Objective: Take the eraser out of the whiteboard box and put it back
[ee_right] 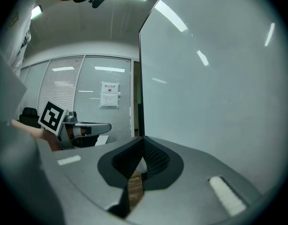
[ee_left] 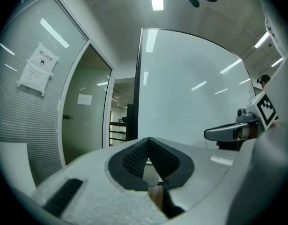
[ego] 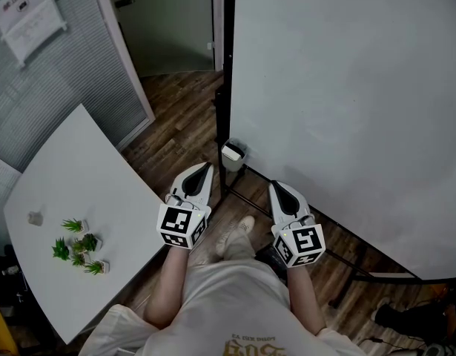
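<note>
A small white whiteboard box [ego: 233, 155] hangs at the lower left corner of the big whiteboard [ego: 346, 102]. What lies inside it I cannot make out, so no eraser is seen. My left gripper [ego: 206, 167] is held level just left of and below the box, jaws shut with nothing between them. My right gripper [ego: 275, 187] sits a little right of the box, facing the board's bottom edge, also shut and empty. In the left gripper view the closed jaws [ee_left: 148, 140] face the board's left edge. The right gripper view has its closed jaws [ee_right: 143, 138] facing the same edge.
A white table [ego: 101, 191] stands at the left with small green plants [ego: 78, 245] and a grey object [ego: 35, 218]. Behind it are a blinds-covered glass wall [ego: 57, 73] and a doorway. The whiteboard's dark stand legs [ego: 346, 254] cross the wooden floor.
</note>
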A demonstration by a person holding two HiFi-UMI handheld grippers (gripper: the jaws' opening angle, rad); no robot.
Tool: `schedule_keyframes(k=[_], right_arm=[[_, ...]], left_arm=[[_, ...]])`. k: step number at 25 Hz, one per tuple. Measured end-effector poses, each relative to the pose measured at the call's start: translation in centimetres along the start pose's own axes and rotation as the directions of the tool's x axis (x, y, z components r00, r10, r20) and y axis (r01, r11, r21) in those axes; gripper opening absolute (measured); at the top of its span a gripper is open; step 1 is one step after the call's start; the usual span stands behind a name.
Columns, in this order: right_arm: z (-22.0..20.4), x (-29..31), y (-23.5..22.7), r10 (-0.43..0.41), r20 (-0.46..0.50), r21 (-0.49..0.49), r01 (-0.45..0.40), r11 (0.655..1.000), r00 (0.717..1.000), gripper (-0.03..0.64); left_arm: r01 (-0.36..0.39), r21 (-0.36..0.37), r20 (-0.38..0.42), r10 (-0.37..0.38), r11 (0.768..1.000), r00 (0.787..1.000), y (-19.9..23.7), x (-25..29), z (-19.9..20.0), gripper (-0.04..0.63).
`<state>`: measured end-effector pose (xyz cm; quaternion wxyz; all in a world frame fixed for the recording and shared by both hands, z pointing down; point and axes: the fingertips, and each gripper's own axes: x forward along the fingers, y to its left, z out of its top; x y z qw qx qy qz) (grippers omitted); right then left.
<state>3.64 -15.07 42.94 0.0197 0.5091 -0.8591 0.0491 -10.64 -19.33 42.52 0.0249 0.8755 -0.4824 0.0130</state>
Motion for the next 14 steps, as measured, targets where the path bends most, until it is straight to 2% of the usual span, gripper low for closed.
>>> schedule_keyframes(k=[14], right_arm=[[-0.02,-0.27,0.83,0.019,-0.004,-0.012,-0.019,1.0,1.0,0.011]], left_arm=[[-0.004,-0.033,0.025,0.005,0.999,1.0,0.2,-1.03,0.19,0.005]])
